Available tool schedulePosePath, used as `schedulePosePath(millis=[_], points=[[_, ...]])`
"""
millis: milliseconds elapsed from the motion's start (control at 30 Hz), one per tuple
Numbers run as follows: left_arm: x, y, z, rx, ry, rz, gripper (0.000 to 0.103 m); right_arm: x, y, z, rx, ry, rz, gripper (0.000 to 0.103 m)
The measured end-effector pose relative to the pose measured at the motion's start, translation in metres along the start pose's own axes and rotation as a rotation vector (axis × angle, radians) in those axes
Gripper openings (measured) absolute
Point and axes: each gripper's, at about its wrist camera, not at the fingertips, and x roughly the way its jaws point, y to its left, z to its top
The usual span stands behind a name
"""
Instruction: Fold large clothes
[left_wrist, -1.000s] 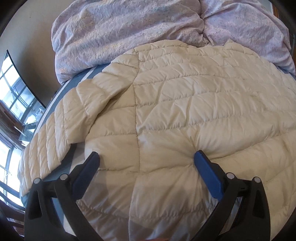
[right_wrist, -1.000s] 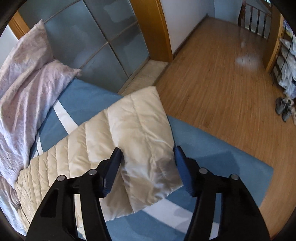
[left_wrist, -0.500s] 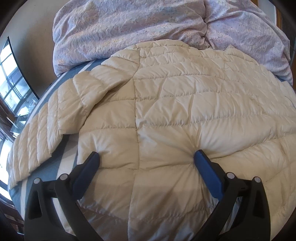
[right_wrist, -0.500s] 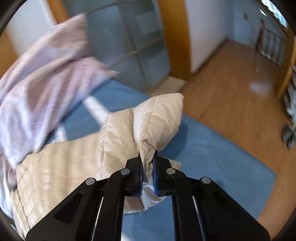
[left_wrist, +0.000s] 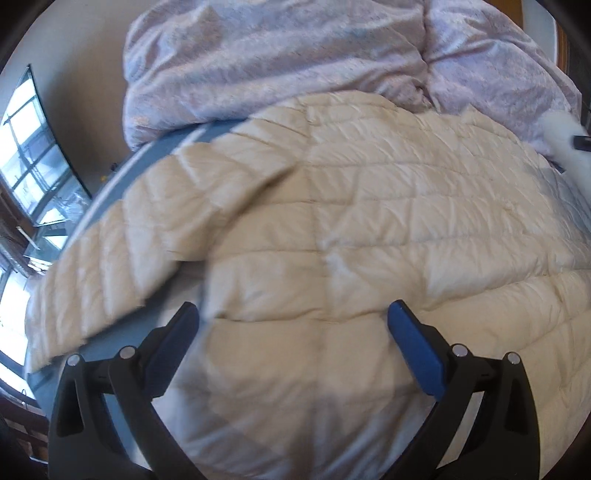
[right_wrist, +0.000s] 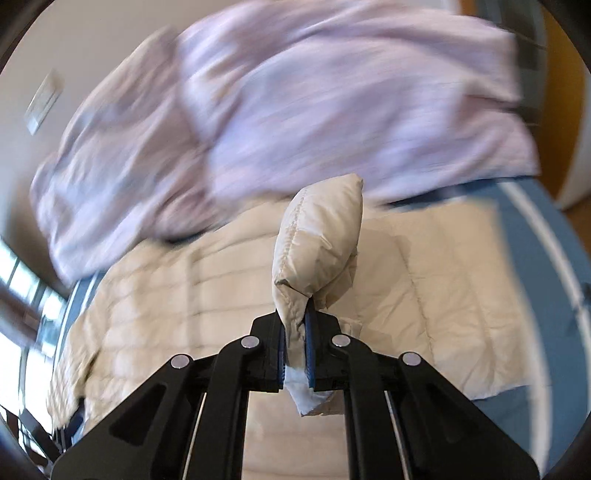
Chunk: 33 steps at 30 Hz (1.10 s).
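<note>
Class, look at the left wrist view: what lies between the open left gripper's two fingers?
In the left wrist view, the cream quilted jacket fills the gap of the left gripper; its blue fingers stand apart over it, clamping nothing.

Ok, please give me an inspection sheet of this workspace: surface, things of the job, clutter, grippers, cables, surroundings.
Surface: bed with blue striped sheet.
Job's things: cream quilted jacket spread flat; its sleeve end lifted.
Clutter: lilac duvet bunched at the far side of the bed.
Grippers: left gripper open above the jacket, holding nothing; right gripper shut on the sleeve end.
Cables: nothing seen.
Surroundings: window at left, beige wall.
</note>
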Motion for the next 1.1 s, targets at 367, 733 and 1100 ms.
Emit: schedulePosePath(millis=[367, 733, 1100], points=[[-0.019, 0.061, 0.004, -0.084, -0.035, 0.077, 0.101, 0.068, 0.152, -0.042, -0.219, 0.123, 0.103, 0.009], [-0.025, 0.099, 0.002, -0.144, -0.037, 0.128, 0.101, 0.027, 0.164, -0.042, -0.282, 0.022, 0.227, 0.051], [-0.024, 0.148, -0.006, -0.229, -0.008, 0.194, 0.101, 0.074, 0.13, -0.056, -0.238, 0.094, -0.03, 0.058]])
